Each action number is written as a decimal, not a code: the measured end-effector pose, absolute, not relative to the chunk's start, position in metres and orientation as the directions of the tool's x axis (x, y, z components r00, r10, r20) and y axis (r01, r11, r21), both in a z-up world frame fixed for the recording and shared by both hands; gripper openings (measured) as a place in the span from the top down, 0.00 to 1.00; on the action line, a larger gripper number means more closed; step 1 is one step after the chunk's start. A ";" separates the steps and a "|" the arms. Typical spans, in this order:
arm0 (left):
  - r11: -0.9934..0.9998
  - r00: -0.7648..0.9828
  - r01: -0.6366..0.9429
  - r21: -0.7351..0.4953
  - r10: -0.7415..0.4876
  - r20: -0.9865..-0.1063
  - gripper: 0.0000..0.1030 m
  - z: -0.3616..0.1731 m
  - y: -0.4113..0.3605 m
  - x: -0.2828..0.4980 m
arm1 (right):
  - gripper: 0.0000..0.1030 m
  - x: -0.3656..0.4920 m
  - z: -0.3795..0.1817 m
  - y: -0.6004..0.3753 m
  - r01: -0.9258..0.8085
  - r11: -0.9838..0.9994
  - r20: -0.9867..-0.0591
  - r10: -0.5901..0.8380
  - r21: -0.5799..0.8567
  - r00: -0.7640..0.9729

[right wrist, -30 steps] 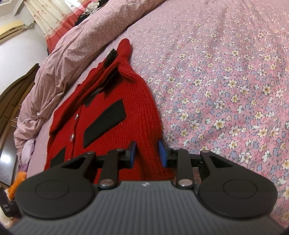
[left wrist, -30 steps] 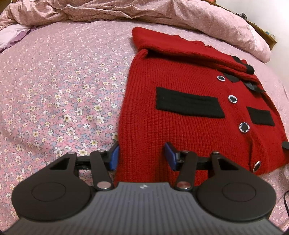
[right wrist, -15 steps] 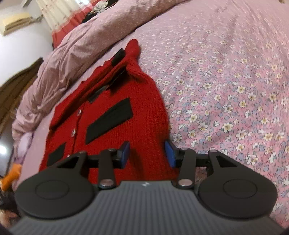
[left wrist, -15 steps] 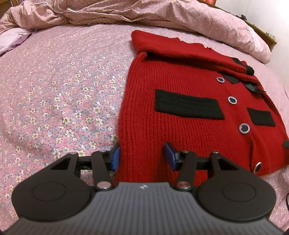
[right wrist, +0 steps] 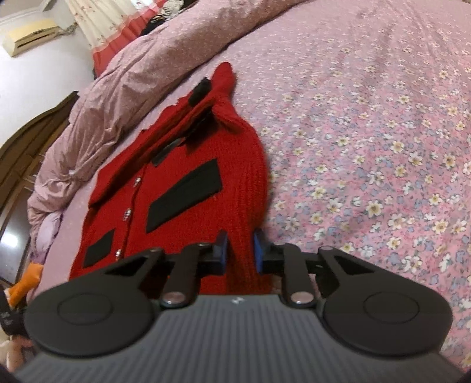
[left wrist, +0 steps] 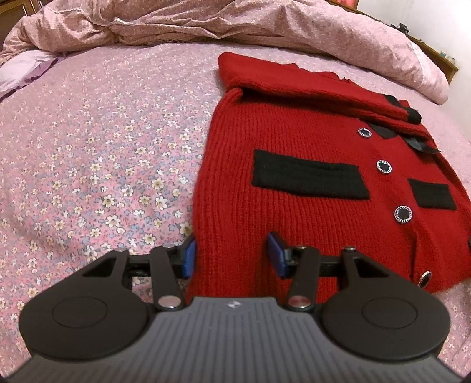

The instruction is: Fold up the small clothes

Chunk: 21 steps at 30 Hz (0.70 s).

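A red knit cardigan with black pocket flaps and dark round buttons lies flat, front up, on the floral bed sheet. My left gripper straddles its near left hem corner. Its jaws are closing, the knit lies between the blue pads, and no pinch shows. In the right wrist view the cardigan stretches away to the left. My right gripper is at the near right hem corner, its jaws closing, and a raised ridge of red knit fills the narrow gap between the pads.
A rumpled pink duvet is piled along the far side of the bed, just beyond the cardigan's collar. A purple cloth lies at the far left. Dark wooden furniture and an orange toy sit beside the bed.
The right gripper's jaws widened, then narrowed onto the cardigan's right hem edge, bunching the knit between them. The left gripper stayed at the left hem corner, its jaws hardly narrower.
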<state>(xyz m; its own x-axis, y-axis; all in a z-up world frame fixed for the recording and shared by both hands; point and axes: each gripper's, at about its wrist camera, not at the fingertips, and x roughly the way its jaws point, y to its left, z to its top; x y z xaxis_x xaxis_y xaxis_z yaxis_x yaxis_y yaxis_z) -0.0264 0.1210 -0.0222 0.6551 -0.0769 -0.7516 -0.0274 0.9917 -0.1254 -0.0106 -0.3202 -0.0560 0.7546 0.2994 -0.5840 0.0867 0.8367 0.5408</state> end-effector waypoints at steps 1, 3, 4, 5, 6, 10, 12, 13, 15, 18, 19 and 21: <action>0.991 0.656 -0.030 -0.129 -0.078 -0.751 0.59 -0.021 0.121 -0.027 | 0.81 -0.011 -0.055 -0.319 0.076 0.836 -0.575 0.305 0.543 0.759; 0.989 0.656 -0.039 -0.141 -0.081 -0.750 0.68 -0.018 0.120 -0.026 | 0.81 -0.012 -0.052 -0.319 0.059 0.830 -0.556 0.316 0.554 0.769; 0.989 0.659 -0.041 -0.140 -0.078 -0.748 0.72 -0.017 0.119 -0.026 | 0.81 -0.012 -0.050 -0.319 0.052 0.827 -0.547 0.321 0.559 0.774; 0.990 0.660 -0.043 -0.136 -0.074 -0.747 0.74 -0.016 0.118 -0.026 | 0.81 -0.012 -0.049 -0.319 0.045 0.825 -0.539 0.326 0.564 0.777; 0.990 0.660 -0.041 -0.134 -0.074 -0.747 0.75 -0.015 0.117 -0.026 | 0.81 -0.012 -0.048 -0.319 0.040 0.823 -0.532 0.329 0.567 0.780; 0.991 0.653 -0.030 -0.128 -0.078 -0.753 0.76 -0.017 0.115 -0.023 | 0.82 -0.010 -0.044 -0.320 0.022 0.812 -0.509 0.345 0.584 0.788; 0.992 0.651 -0.021 -0.123 -0.080 -0.755 0.76 -0.019 0.115 -0.022 | 0.82 -0.009 -0.045 -0.320 0.020 0.812 -0.510 0.348 0.583 0.787; 0.992 0.650 -0.022 -0.125 -0.081 -0.755 0.75 -0.020 0.115 -0.021 | 0.82 -0.009 -0.046 -0.319 0.020 0.811 -0.511 0.350 0.585 0.785; 0.991 0.650 -0.020 -0.129 -0.085 -0.755 0.75 -0.020 0.116 -0.022 | 0.82 -0.010 -0.047 -0.319 0.018 0.808 -0.510 0.354 0.589 0.784; 0.990 0.654 -0.008 -0.141 -0.101 -0.750 0.75 -0.022 0.119 -0.024 | 0.82 -0.009 -0.048 -0.317 0.013 0.796 -0.499 0.367 0.606 0.785; 0.989 0.656 0.000 -0.146 -0.110 -0.747 0.74 -0.023 0.120 -0.025 | 0.82 -0.009 -0.049 -0.317 0.011 0.795 -0.499 0.370 0.607 0.784; 0.987 0.658 0.005 -0.163 -0.126 -0.743 0.74 -0.024 0.123 -0.029 | 0.82 -0.008 -0.050 -0.317 0.008 0.793 -0.501 0.377 0.610 0.779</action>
